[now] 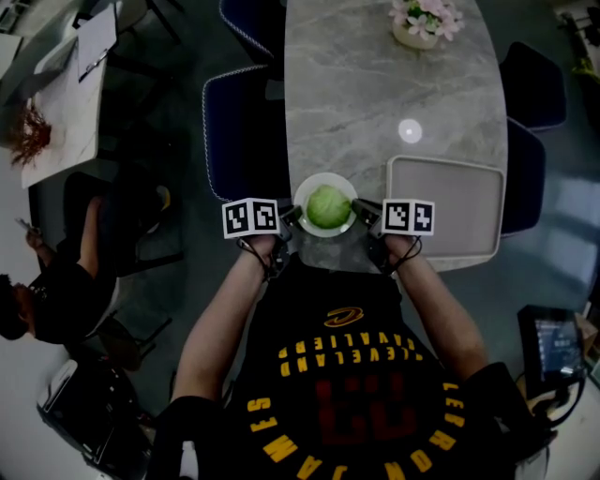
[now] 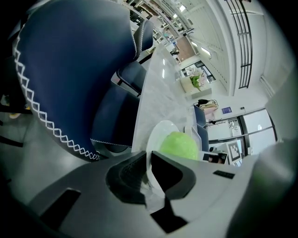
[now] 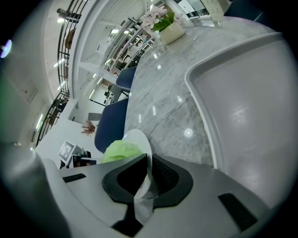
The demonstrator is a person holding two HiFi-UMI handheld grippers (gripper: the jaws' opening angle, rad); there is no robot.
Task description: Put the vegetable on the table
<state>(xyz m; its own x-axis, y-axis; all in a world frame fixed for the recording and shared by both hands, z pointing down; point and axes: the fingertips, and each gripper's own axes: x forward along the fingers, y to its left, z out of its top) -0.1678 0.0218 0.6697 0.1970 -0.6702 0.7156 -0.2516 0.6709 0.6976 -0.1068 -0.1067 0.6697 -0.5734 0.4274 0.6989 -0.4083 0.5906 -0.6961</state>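
Observation:
A green round cabbage lies on a white plate at the near end of the grey marble table. My left gripper is shut on the plate's left rim, and my right gripper is shut on its right rim. In the left gripper view the plate runs between the dark jaws of the gripper, with the cabbage just beyond. In the right gripper view the plate is pinched by the gripper and the cabbage sits left of it.
A white tray lies on the table right of the plate, also large in the right gripper view as the tray. A flower pot stands at the far end. Dark blue chairs flank the table. People sit at the left.

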